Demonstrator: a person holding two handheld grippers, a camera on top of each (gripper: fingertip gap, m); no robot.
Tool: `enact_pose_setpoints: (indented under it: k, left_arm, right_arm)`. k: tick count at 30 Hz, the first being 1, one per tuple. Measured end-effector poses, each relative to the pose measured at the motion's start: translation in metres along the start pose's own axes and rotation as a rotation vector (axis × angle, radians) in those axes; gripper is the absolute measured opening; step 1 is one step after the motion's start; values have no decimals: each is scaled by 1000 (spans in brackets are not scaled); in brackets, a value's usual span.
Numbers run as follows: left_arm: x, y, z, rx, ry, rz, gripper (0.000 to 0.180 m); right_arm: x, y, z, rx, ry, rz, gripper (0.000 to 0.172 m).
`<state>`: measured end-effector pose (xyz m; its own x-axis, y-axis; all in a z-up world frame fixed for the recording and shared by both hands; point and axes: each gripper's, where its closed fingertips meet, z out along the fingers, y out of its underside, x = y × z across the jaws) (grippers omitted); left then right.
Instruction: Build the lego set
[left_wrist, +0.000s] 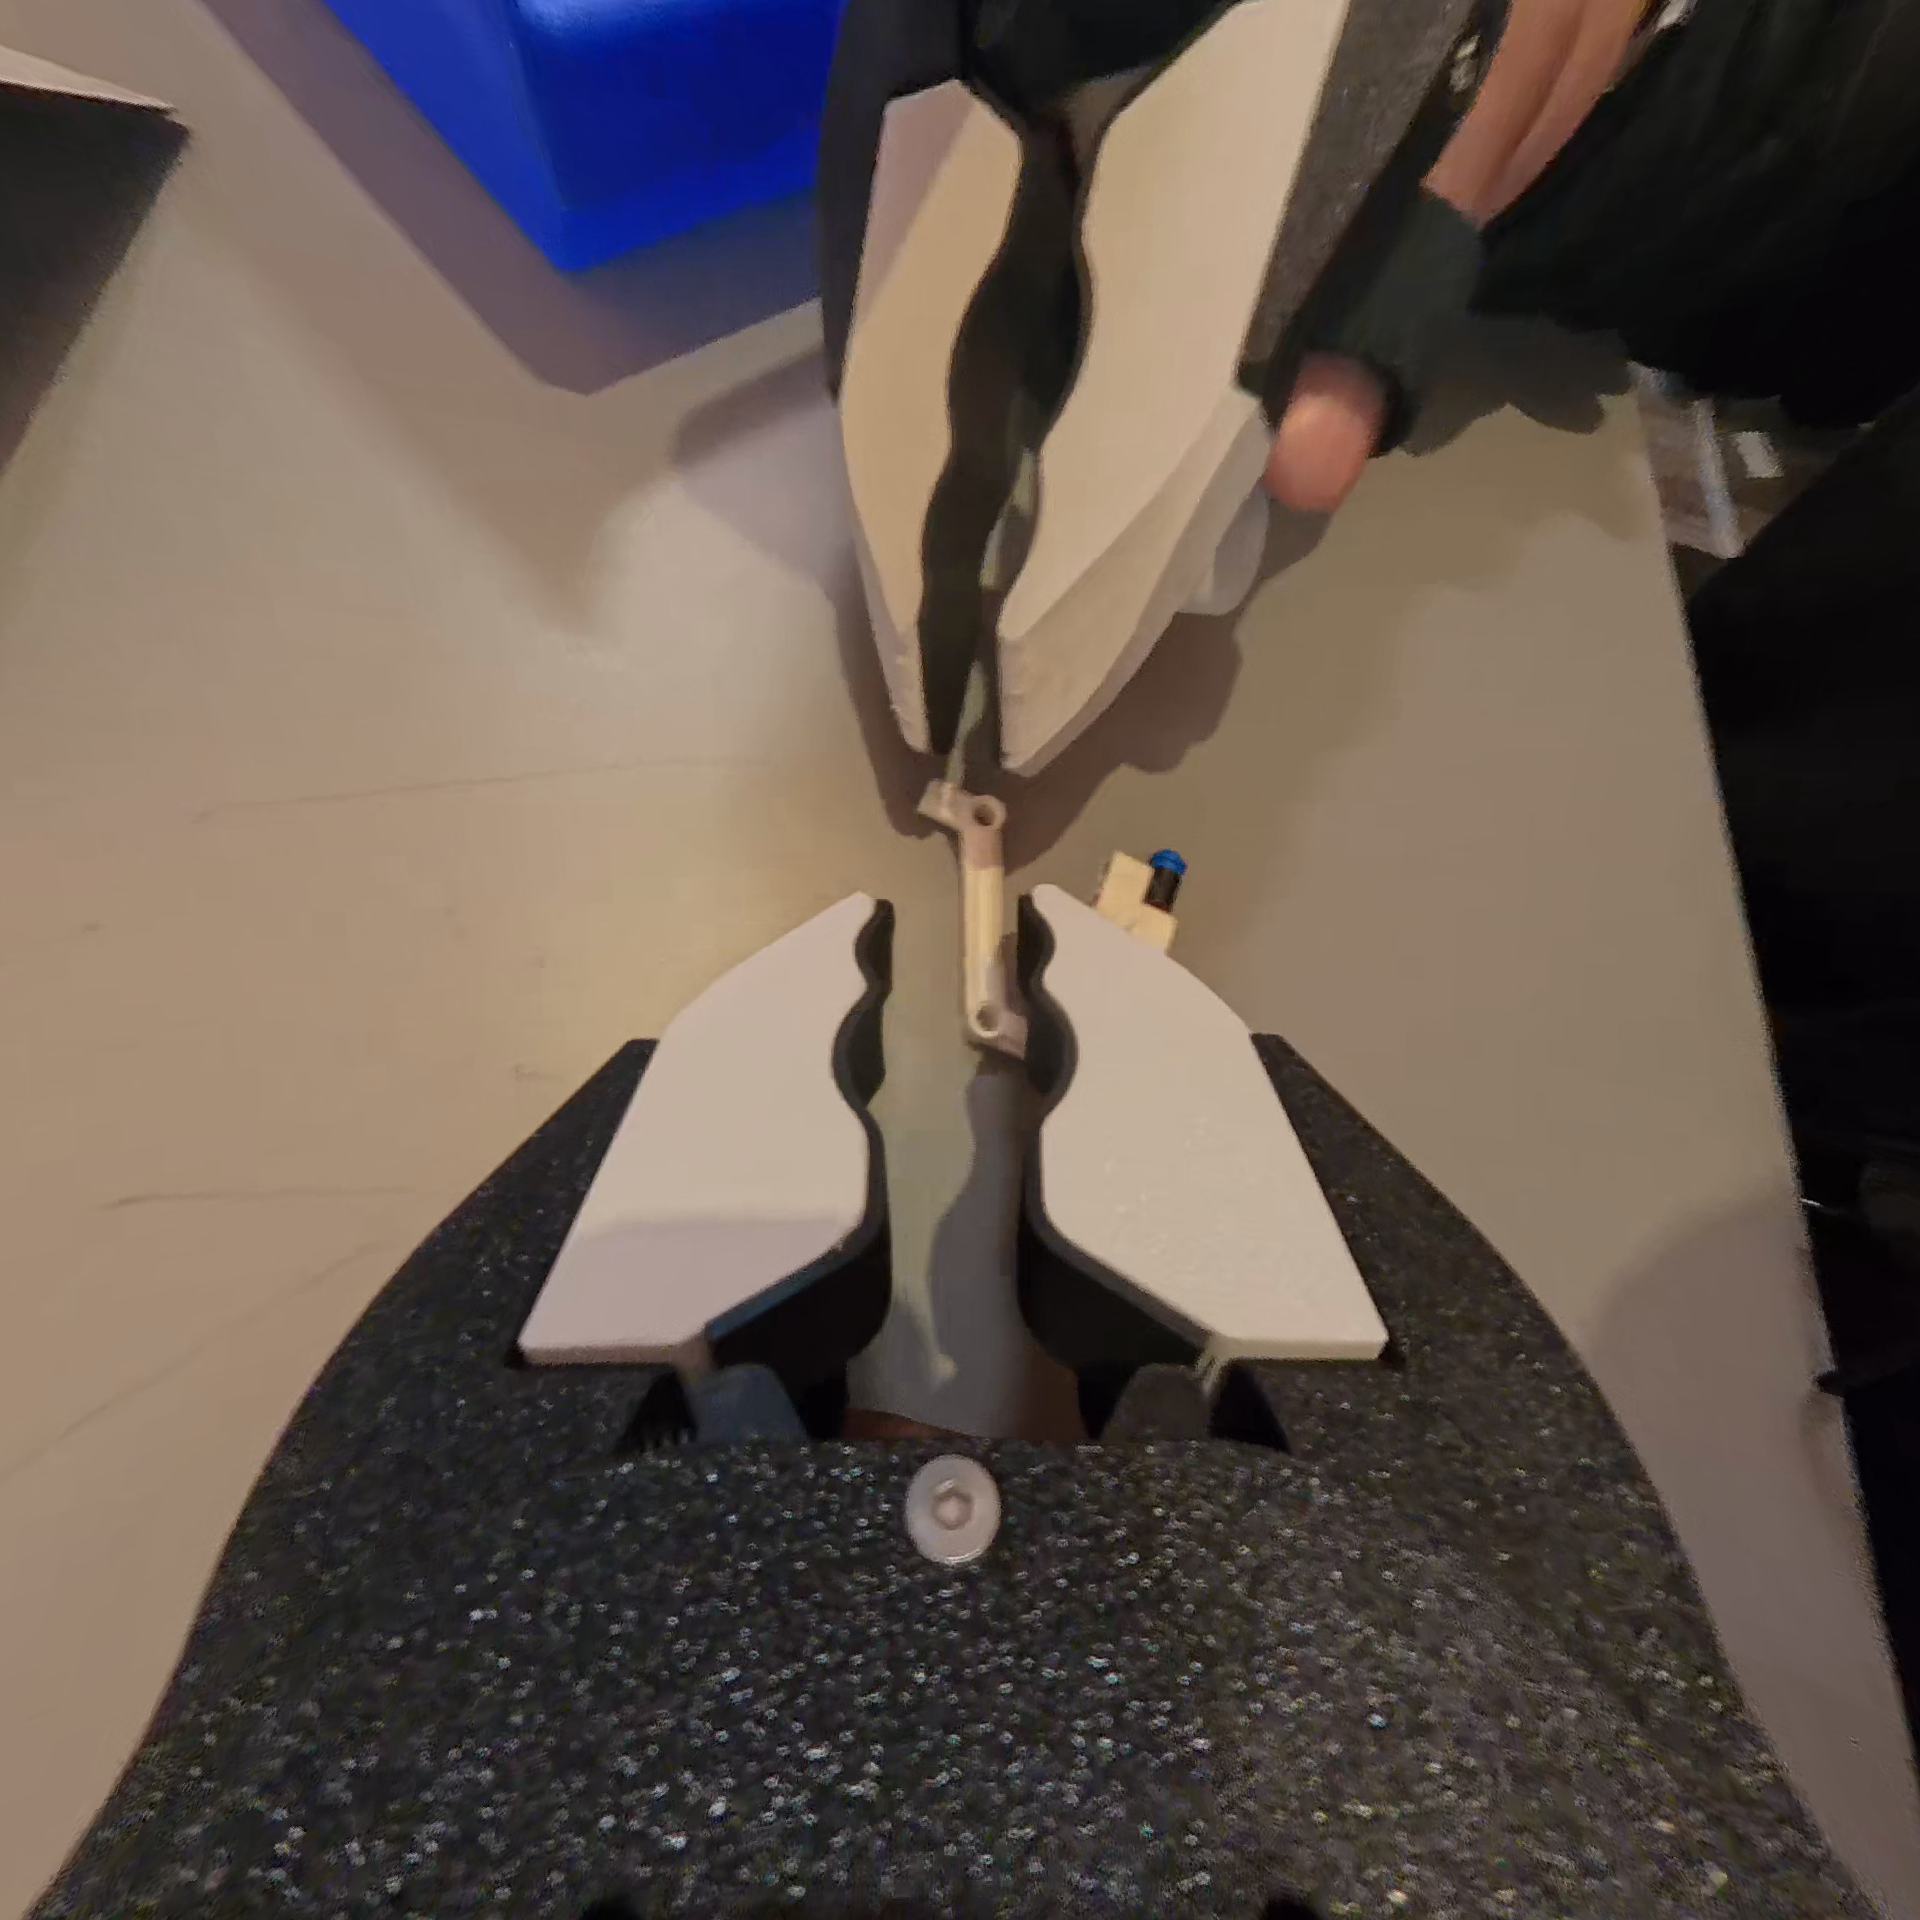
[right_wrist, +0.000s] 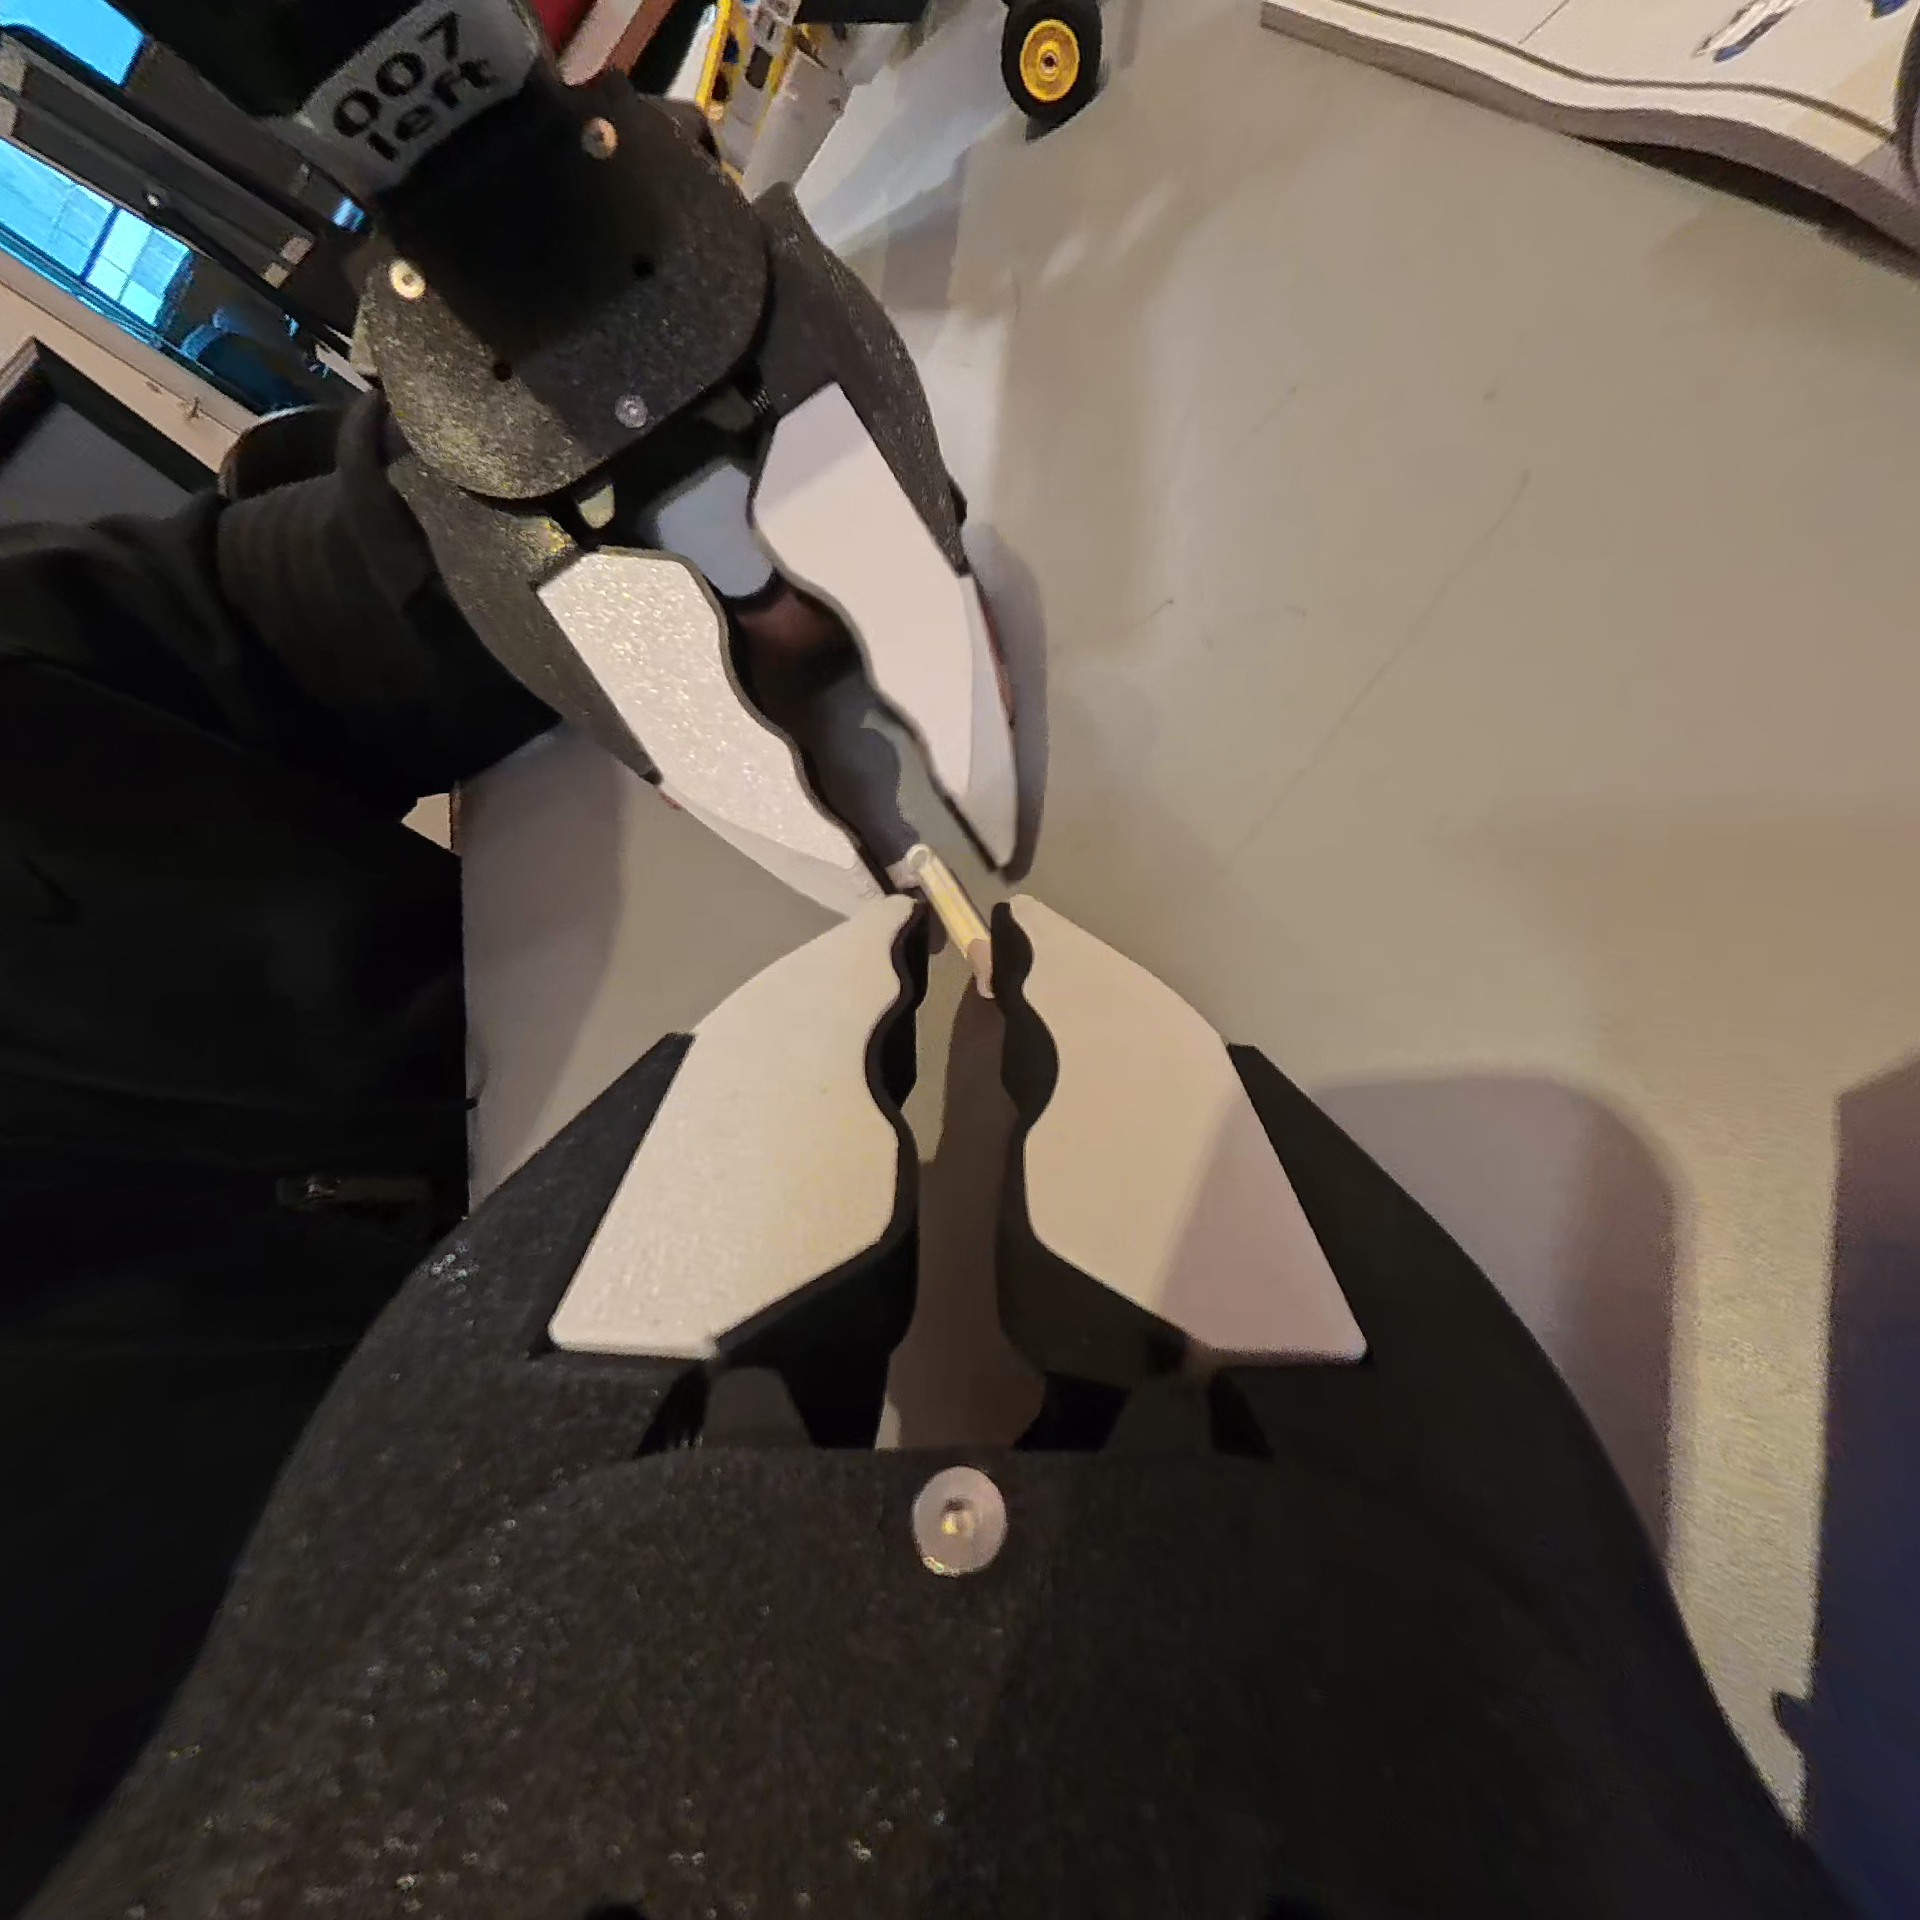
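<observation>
**Two grippers meet over one small beam**

The left hand-held gripper (left_wrist: 956, 914) stands released around a pale plastic beam (left_wrist: 982, 935), whose far end the right hand-held gripper (left_wrist: 966, 743) pinches above the worktop (left_wrist: 364, 831). One beam: apparently light, stiff, best gripped mid-shaft. One cream-and-blue piece (left_wrist: 1143, 894) lies alongside.

A small rod (left_wrist: 982, 940) spans between both grippers, seemingly above the table (left_wrist: 416, 831).
</observation>
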<state>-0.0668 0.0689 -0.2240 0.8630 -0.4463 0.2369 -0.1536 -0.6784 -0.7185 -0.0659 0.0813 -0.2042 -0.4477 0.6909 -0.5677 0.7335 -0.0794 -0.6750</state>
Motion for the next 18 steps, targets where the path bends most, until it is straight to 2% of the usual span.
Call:
enact_pose_setpoints:
  k: [3, 7, 11, 13, 15, 18]
  left_arm:
    - [-14, -5, -4, 37, -98, 36, 35]
    - [-29, -29, -18, 208, -222, 82, 40]
    - [-35, -63, -43, 512, -264, 38, 42]
    - [-34, -74, -54, 645, -234, -13, 40]
    - [-35, -81, -60, 723, -216, -55, 39]
    - [-35, -88, -68, 792, -252, -11, 34]
  right_arm:
    - [0, 0, -1, 4, -3, -4, 14]
    - [-3, 0, -1, -3, 6, -60, 22]
    - [3, 2, -2, -29, 79, -152, 25]
    - [4, 4, -3, -39, 101, -182, 26]
    - [2, 5, -2, -47, 97, -201, 26]
    - [1, 6, 0, -59, 96, -226, 28]
